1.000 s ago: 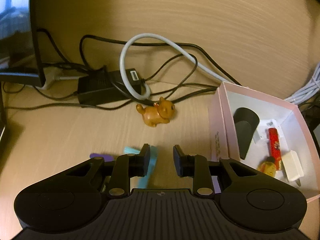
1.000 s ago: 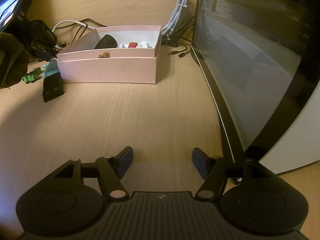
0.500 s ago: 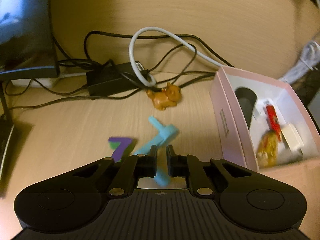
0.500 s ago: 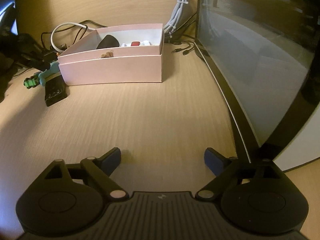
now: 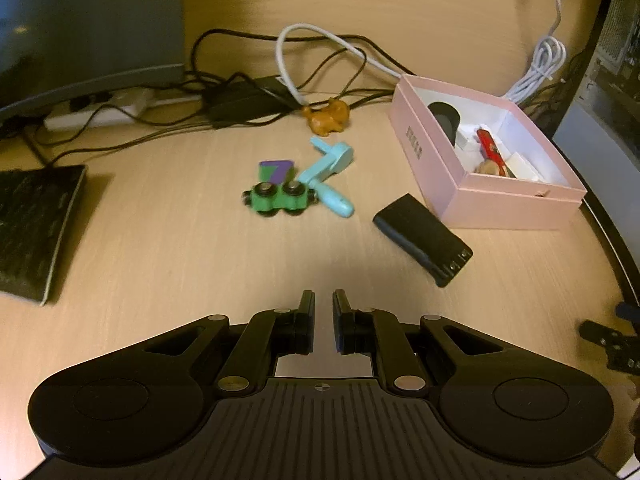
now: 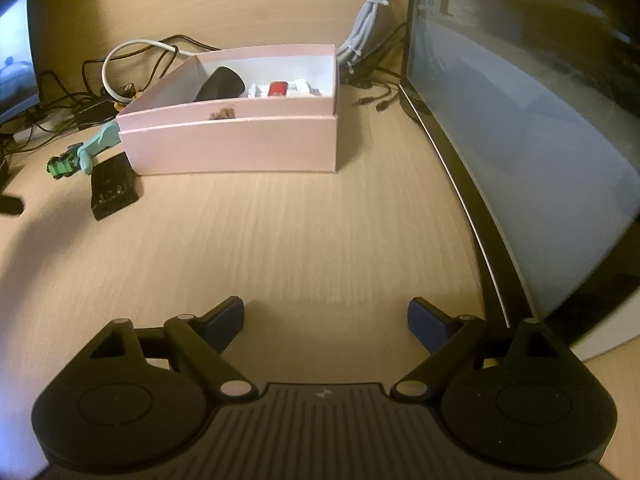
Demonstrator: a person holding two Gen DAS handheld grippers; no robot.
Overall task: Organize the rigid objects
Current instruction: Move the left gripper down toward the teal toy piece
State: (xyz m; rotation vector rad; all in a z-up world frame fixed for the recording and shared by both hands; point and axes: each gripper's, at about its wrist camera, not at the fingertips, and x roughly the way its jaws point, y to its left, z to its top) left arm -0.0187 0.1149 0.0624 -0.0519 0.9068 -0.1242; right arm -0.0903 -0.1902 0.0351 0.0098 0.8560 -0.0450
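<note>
A pink box [image 5: 420, 152] on the desk holds a black cone, a red piece and white pieces; it also shows in the right wrist view [image 6: 240, 148]. Left of it lie a light-blue crank-shaped piece [image 5: 326, 172], a green toy car [image 5: 278, 200], a purple block [image 5: 276, 170], an orange animal figure [image 5: 326, 118] and a black battery-like block [image 5: 424, 238]. My left gripper [image 5: 323, 308] is nearly shut and empty, well back from the toys. My right gripper [image 6: 326, 316] is open and empty, in front of the box.
Tangled black and white cables [image 5: 288, 68] and a power strip [image 5: 100, 114] lie behind the toys. A dark notebook [image 5: 32, 232] lies at the left. A curved monitor [image 6: 520, 140] stands along the right. A white cable bundle [image 6: 368, 12] lies behind the box.
My left gripper has closed and pulled back and up from the light-blue piece, which lies on the desk. The right gripper has moved slightly toward the box and opened a little wider.
</note>
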